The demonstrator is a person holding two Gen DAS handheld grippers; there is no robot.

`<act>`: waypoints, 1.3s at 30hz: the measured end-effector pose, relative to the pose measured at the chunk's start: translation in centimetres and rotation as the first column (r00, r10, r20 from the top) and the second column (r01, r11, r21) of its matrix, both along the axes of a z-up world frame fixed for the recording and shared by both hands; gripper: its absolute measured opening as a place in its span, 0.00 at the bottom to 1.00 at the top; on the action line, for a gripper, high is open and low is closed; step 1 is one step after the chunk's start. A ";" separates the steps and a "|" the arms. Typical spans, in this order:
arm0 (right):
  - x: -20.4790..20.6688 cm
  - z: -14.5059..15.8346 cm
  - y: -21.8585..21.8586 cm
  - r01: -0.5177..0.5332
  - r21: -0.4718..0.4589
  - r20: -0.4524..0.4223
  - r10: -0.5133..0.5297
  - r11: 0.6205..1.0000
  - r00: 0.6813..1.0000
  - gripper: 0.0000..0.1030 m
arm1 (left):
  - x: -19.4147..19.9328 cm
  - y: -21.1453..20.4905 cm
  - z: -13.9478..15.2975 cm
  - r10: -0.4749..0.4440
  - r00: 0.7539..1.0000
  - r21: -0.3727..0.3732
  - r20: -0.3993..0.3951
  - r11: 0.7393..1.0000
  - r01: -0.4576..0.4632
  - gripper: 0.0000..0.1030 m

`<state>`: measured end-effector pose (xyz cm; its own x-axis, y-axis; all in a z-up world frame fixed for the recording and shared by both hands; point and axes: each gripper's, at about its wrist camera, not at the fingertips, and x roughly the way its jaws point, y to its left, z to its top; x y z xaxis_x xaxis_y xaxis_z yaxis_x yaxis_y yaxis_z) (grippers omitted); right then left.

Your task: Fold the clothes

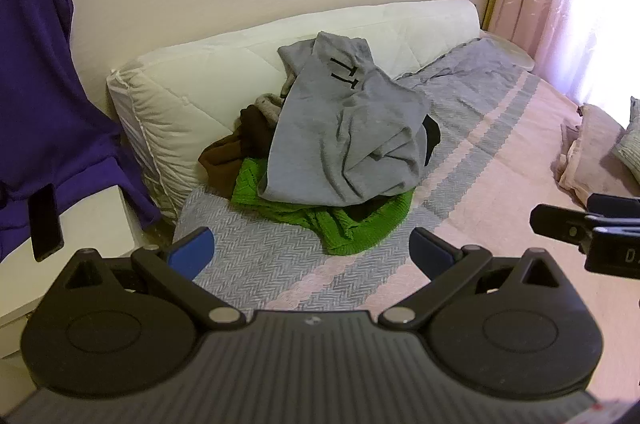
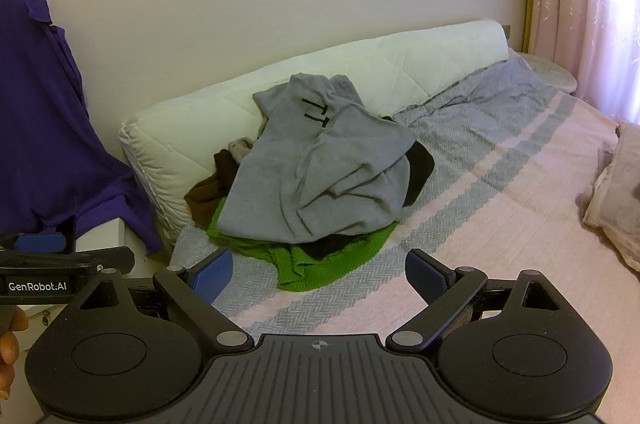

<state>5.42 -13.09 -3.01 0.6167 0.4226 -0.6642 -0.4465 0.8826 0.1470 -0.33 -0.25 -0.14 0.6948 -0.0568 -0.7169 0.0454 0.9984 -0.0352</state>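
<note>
Bed (image 1: 500,160): we see the striped cover bare near us.
Pile: unfolded heap at 12 o'clock; grey top (image 1: 344,128) over green knit (image 1: 360,224) & brown item (image 1: 224,160). Nothing folded yet, we judge; all left.
Tongs: left gripper (image 1: 310,250) & right gripper (image 2: 318,274) both wide, empty.
Views: only left shows dark phone-like slab (image 1: 46,222) at 9; only right shows a hand (image 2: 10,356).

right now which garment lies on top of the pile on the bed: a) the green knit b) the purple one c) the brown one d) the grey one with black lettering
d: the grey garment drapes over the green knit and the brown garment.
</note>
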 end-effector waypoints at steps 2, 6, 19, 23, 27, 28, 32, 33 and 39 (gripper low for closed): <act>0.0 0.1 0.1 0.000 -0.001 0.000 0.000 1.000 1.000 0.88 | -0.1 -0.1 0.1 -0.001 1.000 0.000 0.001 1.000 0.001 0.99; -0.1 0.2 0.1 -0.002 0.000 0.001 0.002 1.000 1.000 0.88 | -0.3 -0.1 0.2 -0.002 1.000 -0.001 0.002 1.000 0.002 0.99; 0.2 0.1 0.6 -0.016 -0.002 -0.001 0.016 1.000 1.000 0.88 | -0.1 0.0 0.4 0.031 1.000 0.000 -0.003 1.000 -0.031 0.99; 0.5 0.0 0.5 -0.018 0.000 -0.001 0.018 1.000 1.000 0.88 | 0.3 0.1 0.7 0.033 0.999 0.000 -0.002 0.999 -0.033 0.99; 0.5 -0.2 0.5 -0.020 0.002 -0.004 0.020 1.000 1.000 0.88 | 0.6 0.0 0.6 0.038 0.999 0.002 -0.008 0.999 -0.038 0.99; 0.6 -0.2 0.4 -0.021 0.002 -0.005 0.021 1.000 1.000 0.88 | 0.6 0.0 0.6 0.039 0.999 0.003 -0.009 0.999 -0.039 0.99; 0.9 -0.4 0.3 -0.023 0.007 -0.008 0.023 1.000 1.000 0.88 | 0.7 -0.1 0.5 0.039 0.999 0.002 -0.008 0.999 -0.039 0.99; 1.0 -0.4 0.2 -0.024 0.007 -0.010 0.024 1.000 1.000 0.88 | 0.7 -0.1 0.5 0.036 0.999 -0.002 -0.007 0.999 -0.036 0.99; 1.8 -0.6 -0.8 -0.034 -0.002 -0.010 0.034 0.999 0.999 0.88 | 1.4 -0.9 0.0 0.036 0.999 -0.006 -0.017 0.999 -0.036 0.99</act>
